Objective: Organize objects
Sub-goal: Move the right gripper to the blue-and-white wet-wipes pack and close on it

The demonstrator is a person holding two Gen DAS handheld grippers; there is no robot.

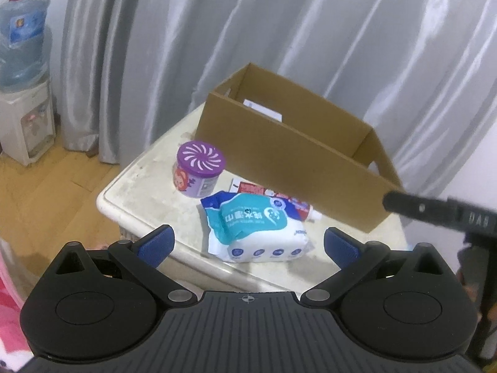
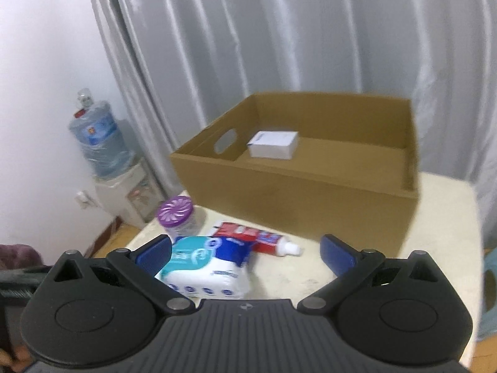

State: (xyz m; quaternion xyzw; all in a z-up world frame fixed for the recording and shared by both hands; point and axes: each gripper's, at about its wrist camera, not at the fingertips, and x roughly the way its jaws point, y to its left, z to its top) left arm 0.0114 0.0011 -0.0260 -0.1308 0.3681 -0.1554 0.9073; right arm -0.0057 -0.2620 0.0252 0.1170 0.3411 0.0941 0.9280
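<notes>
Left wrist view shows, from left to right along the bench point(image 1: 130, 183): a purple-lidded air-freshener jar point(image 1: 198, 169), a teal-and-white wet-wipes pack point(image 1: 257, 230) near the front edge, a red toothpaste tube point(image 1: 273, 195) partly hidden behind the pack, and an open cardboard box point(image 1: 292, 158) at the rear. The left gripper point(image 1: 248, 245) hovers above the front edge with jaws spread wide and nothing between them. The right gripper point(image 2: 245, 253) is likewise wide open and empty, and its arm enters the left view at far right.

Right wrist view is slightly blurred. It shows a small white carton point(image 2: 273, 144) already on the box floor.

Probable step: collect the wet-wipes pack, the nearest loose item.

- Centre the jaws over the pack's short axis before descending.
- The pack is soft; close until it yields slightly, no further.
- Lift clear of the toothpaste tube, which touches or underlies the pack.
- Clear the box's front wall, then release low inside, beside the carton.
</notes>
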